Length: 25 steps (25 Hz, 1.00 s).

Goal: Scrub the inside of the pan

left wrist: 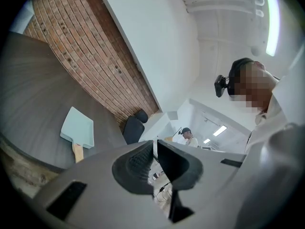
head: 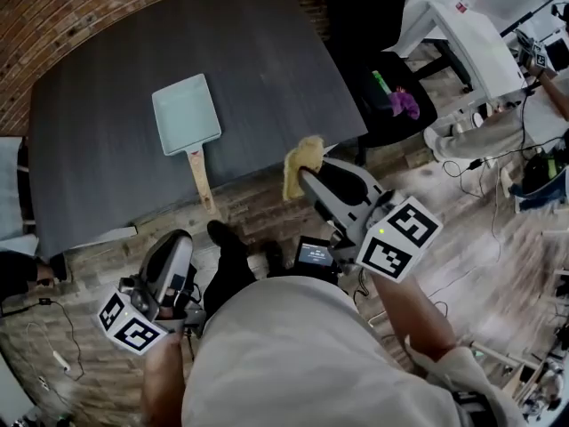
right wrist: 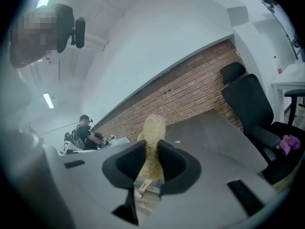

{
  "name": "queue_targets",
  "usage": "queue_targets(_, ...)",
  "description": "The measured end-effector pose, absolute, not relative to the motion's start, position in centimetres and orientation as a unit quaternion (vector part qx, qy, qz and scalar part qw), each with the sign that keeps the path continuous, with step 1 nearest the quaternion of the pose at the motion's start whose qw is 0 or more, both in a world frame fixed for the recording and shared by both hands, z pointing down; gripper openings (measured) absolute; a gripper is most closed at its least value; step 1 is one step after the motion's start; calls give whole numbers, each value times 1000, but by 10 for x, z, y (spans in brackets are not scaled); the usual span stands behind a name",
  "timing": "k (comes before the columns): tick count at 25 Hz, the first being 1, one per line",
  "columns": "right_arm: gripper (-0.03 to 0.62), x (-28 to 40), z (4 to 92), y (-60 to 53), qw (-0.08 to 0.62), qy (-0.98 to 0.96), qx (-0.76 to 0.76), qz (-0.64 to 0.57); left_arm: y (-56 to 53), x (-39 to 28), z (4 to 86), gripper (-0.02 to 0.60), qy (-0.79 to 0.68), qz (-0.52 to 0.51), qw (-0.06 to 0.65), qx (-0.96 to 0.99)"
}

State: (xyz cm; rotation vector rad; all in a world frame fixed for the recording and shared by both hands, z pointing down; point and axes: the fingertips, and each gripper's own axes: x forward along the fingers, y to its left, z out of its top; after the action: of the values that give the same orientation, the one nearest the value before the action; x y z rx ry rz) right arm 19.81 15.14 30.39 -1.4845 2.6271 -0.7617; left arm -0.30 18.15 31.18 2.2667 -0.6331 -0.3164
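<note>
1. Head view looks down on a broad dark grey counter (head: pixel 107 149) with a matt, faintly streaked top. A red brick wall (head: pixel 53 25) runs along its far side.
2. A pale blue-green rectangular pan (head: pixel 185 112), shallow with a raised rim and rounded corners, lies flat on the counter near its middle. Its light wooden handle (head: pixel 200 176) points toward the near edge and reaches it. Neither gripper touches the pan.
3. Off the counter's near edge, the right gripper (head: pixel 302 178) is smooth grey plastic and carries a white cube with black square markers. In the right gripper view, its black ribbed fingers (right wrist: pixel 127 163) are pressed against both sides of a scrubber, which sticks out beyond their tips.
4. Lower and to the left, well apart from the pan, the left gripper (head: pixel 178 241) is the same grey build. In the left gripper view, its ribbed fingers (left wrist: pixel 138 161) stand almost together. Only a thin slit shows between them, with nothing in it.
5. The yellow-tan fibrous scrubber (head: pixel 300 160) looks coarse and frayed, with a rounded upper end.
</note>
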Motion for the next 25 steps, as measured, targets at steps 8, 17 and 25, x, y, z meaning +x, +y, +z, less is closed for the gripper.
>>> queue_targets(8,87,198,299,191,17,862,-446,-241,228,3,303,28,-277,-136,356,882)
queue_targets(17,84,181,275,203,26,864,-453,-216,239,-4,291,25,-260,-131,340,894)
queue_targets(25,81,143,261,201,34,857,-472,-203,246,-43,291,25,-245,-125,348,896)
